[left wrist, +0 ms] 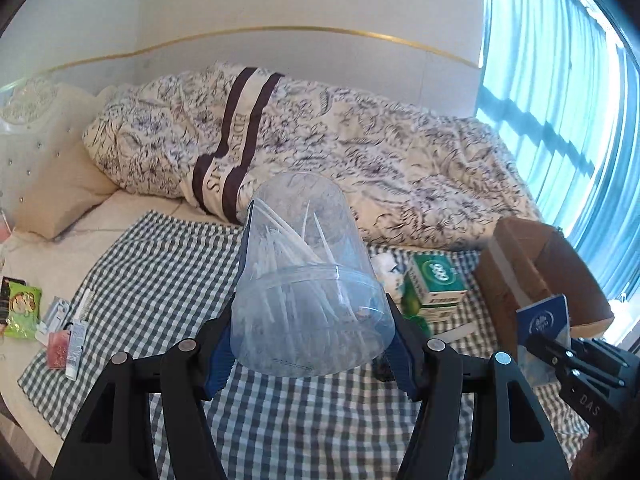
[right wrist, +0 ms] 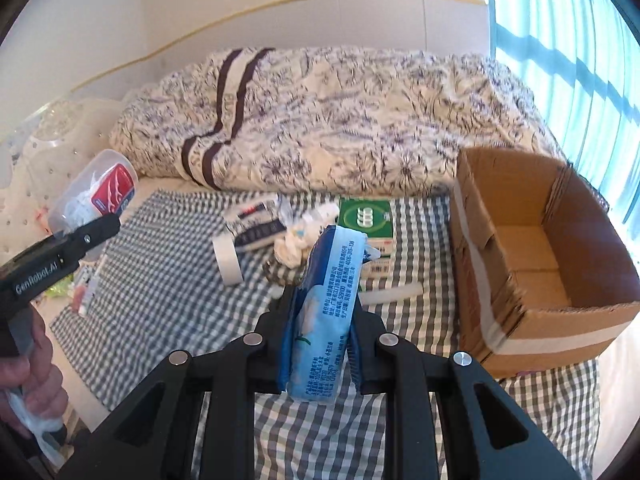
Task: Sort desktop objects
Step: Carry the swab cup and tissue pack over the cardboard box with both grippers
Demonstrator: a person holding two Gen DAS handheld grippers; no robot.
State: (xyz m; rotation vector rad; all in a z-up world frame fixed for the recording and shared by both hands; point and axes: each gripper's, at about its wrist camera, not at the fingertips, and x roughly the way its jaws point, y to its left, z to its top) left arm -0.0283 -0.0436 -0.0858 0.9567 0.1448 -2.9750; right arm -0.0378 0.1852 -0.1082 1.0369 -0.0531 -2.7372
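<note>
Nearest my left lens, the left gripper had its jaws spread wide around a clear plastic tub, holding it off the checked cloth with the thin white sticks inside leaning every way. In my right lens the right gripper had its jaws drawn narrow on a blue tissue pack, gripped by its lower half and standing upright between them.

Beyond both jaws lay the bed with its patterned duvet bunched against the wall. To the right of the right jaws sat the open cardboard box, on the checked cloth, showing only bare cardboard inside. Ahead of those jaws, just past the pack's top, lay a green and white carton; left of it a crumpled white wad, a dark and white packet, and a roll of white tape standing on edge. A pale stick lay just right of the jaws, between them and the box.

Far left of the left jaws, at the cloth's edge, I saw a green packet, a small white tube and a pink item close together.

At the left of the right view, a hand held the other handle.
</note>
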